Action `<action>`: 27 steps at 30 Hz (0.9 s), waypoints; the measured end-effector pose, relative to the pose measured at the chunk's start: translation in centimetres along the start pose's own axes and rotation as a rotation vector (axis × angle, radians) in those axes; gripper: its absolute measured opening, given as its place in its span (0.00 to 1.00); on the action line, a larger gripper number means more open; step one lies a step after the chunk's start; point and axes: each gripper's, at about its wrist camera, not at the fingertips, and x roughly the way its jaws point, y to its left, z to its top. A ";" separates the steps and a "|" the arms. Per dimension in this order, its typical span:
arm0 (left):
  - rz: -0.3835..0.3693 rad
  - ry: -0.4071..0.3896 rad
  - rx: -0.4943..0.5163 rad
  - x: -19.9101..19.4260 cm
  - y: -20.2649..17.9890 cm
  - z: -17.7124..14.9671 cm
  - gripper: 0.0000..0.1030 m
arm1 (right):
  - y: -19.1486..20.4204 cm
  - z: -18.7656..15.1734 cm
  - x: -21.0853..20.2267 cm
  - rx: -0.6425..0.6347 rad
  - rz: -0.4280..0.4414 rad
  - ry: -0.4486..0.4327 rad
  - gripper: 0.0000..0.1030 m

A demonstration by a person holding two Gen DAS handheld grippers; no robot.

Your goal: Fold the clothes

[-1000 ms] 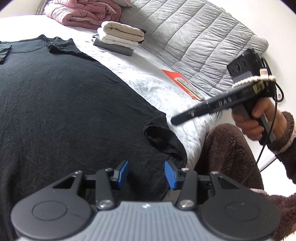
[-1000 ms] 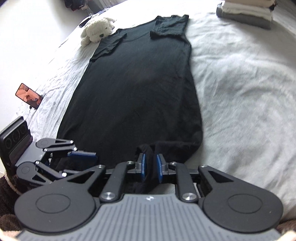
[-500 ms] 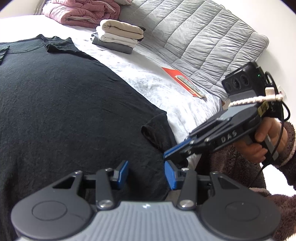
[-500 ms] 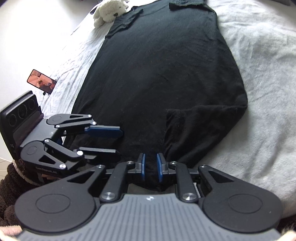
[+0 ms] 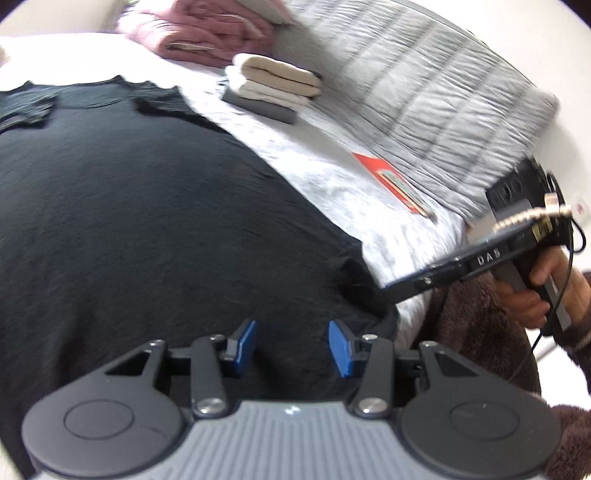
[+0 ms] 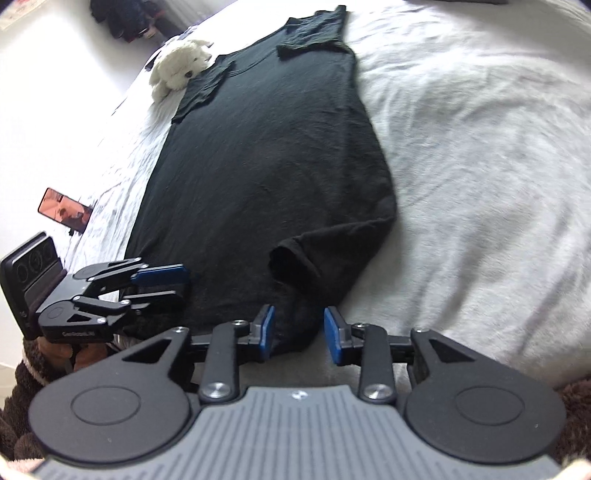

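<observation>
A long black T-shirt (image 5: 147,221) lies flat along the white bed, collar at the far end; it also shows in the right wrist view (image 6: 266,155). A folded-over flap (image 6: 295,258) sits at its near hem corner. My left gripper (image 5: 291,347) is open and empty, low over the near hem; it appears in the right wrist view (image 6: 159,284) at the shirt's left edge. My right gripper (image 6: 299,332) is open and empty just behind the flap; it shows from the side in the left wrist view (image 5: 391,291).
A stack of folded cream and grey clothes (image 5: 273,88) and a pink bundle (image 5: 214,33) lie at the far end. A grey quilt (image 5: 424,103) and a red packet (image 5: 391,184) lie on the right. A white plush dog (image 6: 181,66) and a phone (image 6: 66,214) lie left of the shirt.
My right gripper has opened and let go of the shirt's hem corner, which now lies as a folded flap. My left gripper has stayed open over the hem.
</observation>
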 end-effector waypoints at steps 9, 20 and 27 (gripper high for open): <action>0.079 -0.020 -0.041 -2.8 0.1 -0.4 0.44 | 0.3 0.8 -0.1 0.001 0.033 -0.054 0.33; 0.195 0.023 -0.089 -6.5 0.7 -1.2 0.44 | 1.8 1.2 3.1 -0.027 0.086 -0.001 0.35; 0.318 0.035 -0.171 -11.3 2.7 -3.5 0.44 | -1.5 0.9 0.1 0.038 0.052 -0.059 0.35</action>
